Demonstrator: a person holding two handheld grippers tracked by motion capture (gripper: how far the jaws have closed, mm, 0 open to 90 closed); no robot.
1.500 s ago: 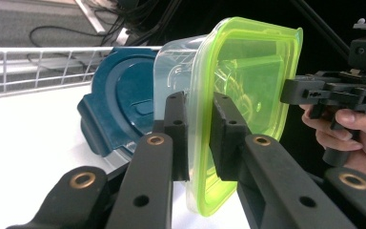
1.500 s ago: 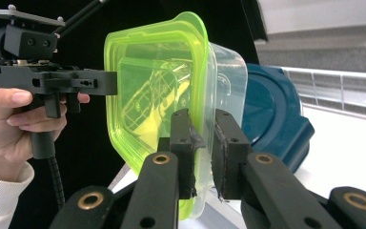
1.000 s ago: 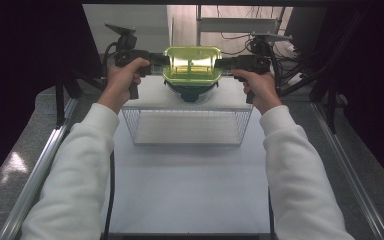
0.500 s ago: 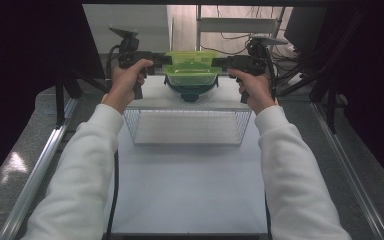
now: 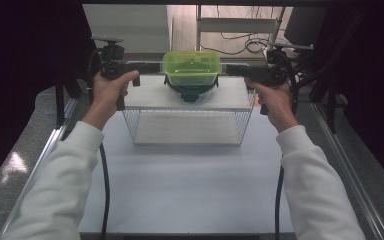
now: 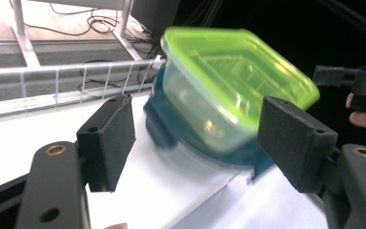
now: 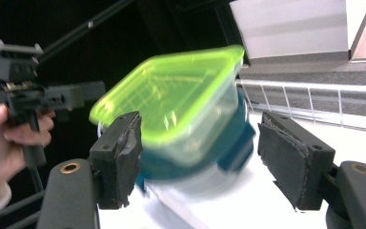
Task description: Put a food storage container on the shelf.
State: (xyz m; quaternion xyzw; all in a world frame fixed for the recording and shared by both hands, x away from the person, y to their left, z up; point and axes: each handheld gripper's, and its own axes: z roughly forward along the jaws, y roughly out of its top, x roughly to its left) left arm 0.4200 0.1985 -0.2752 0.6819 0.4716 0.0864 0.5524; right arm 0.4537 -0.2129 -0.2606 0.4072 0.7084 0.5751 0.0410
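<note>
A clear tub with a lime-green lid [image 5: 191, 67] rests on a blue-lidded container [image 5: 190, 91] on the white top of a wire rack [image 5: 145, 96]. My left gripper [image 5: 152, 66] points at the tub from the left, its tips just short of the tub's side. My right gripper [image 5: 230, 70] faces it from the right, also a little apart. In the left gripper view the green-lidded tub [image 6: 233, 81] lies ahead of the left gripper [image 6: 202, 138], whose jaws stand wide. In the right gripper view the right gripper [image 7: 205, 160] is open too, with the tub [image 7: 171, 100] beyond it.
The wire rack's front mesh [image 5: 190, 125] stands at the far half of the white table [image 5: 190, 190]. Metal rails [image 5: 50, 145] run along both table sides. Cables and a metal frame [image 5: 240, 25] lie behind the rack. Each gripper trails a black cable [image 5: 104, 180].
Both hands have drawn outward, the right one more, so the grippers stand farther from the tub's sides. The green-lidded tub sits lower and more level than a second ago.
</note>
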